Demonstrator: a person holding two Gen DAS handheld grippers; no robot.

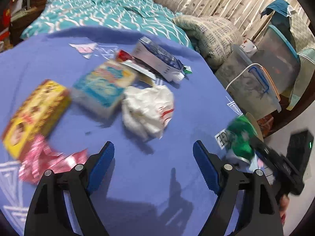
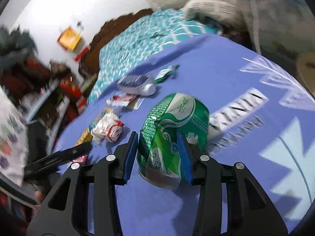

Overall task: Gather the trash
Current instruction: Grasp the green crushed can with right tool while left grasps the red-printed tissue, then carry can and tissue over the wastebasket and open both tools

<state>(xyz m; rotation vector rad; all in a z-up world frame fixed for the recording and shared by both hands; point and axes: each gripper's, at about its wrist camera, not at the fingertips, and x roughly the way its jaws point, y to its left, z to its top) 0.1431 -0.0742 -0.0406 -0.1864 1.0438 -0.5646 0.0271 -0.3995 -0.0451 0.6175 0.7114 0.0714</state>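
Observation:
Trash lies on a blue cloth point(image 1: 147, 177). My left gripper point(image 1: 153, 151) is open and empty, just short of a crumpled white wrapper point(image 1: 149, 110). Beyond it lie a light blue packet point(image 1: 104, 82), a yellow box point(image 1: 35, 114), a pink wrapper point(image 1: 49, 163) and a silver-blue carton point(image 1: 157, 59). My right gripper point(image 2: 159, 139) is shut on a dented green can point(image 2: 173, 129), held above the cloth point(image 2: 246, 90). The can also shows at the right of the left wrist view point(image 1: 240, 137). The white wrapper point(image 2: 108, 127) and the carton point(image 2: 137, 84) show in the right wrist view too.
A teal patterned bedspread point(image 1: 102, 9) lies behind the blue cloth. A folded grey quilt point(image 1: 212, 35) and clear storage bins point(image 1: 261, 82) with a white cable stand at the right. A cluttered shelf point(image 2: 59, 90) stands at the left of the right wrist view.

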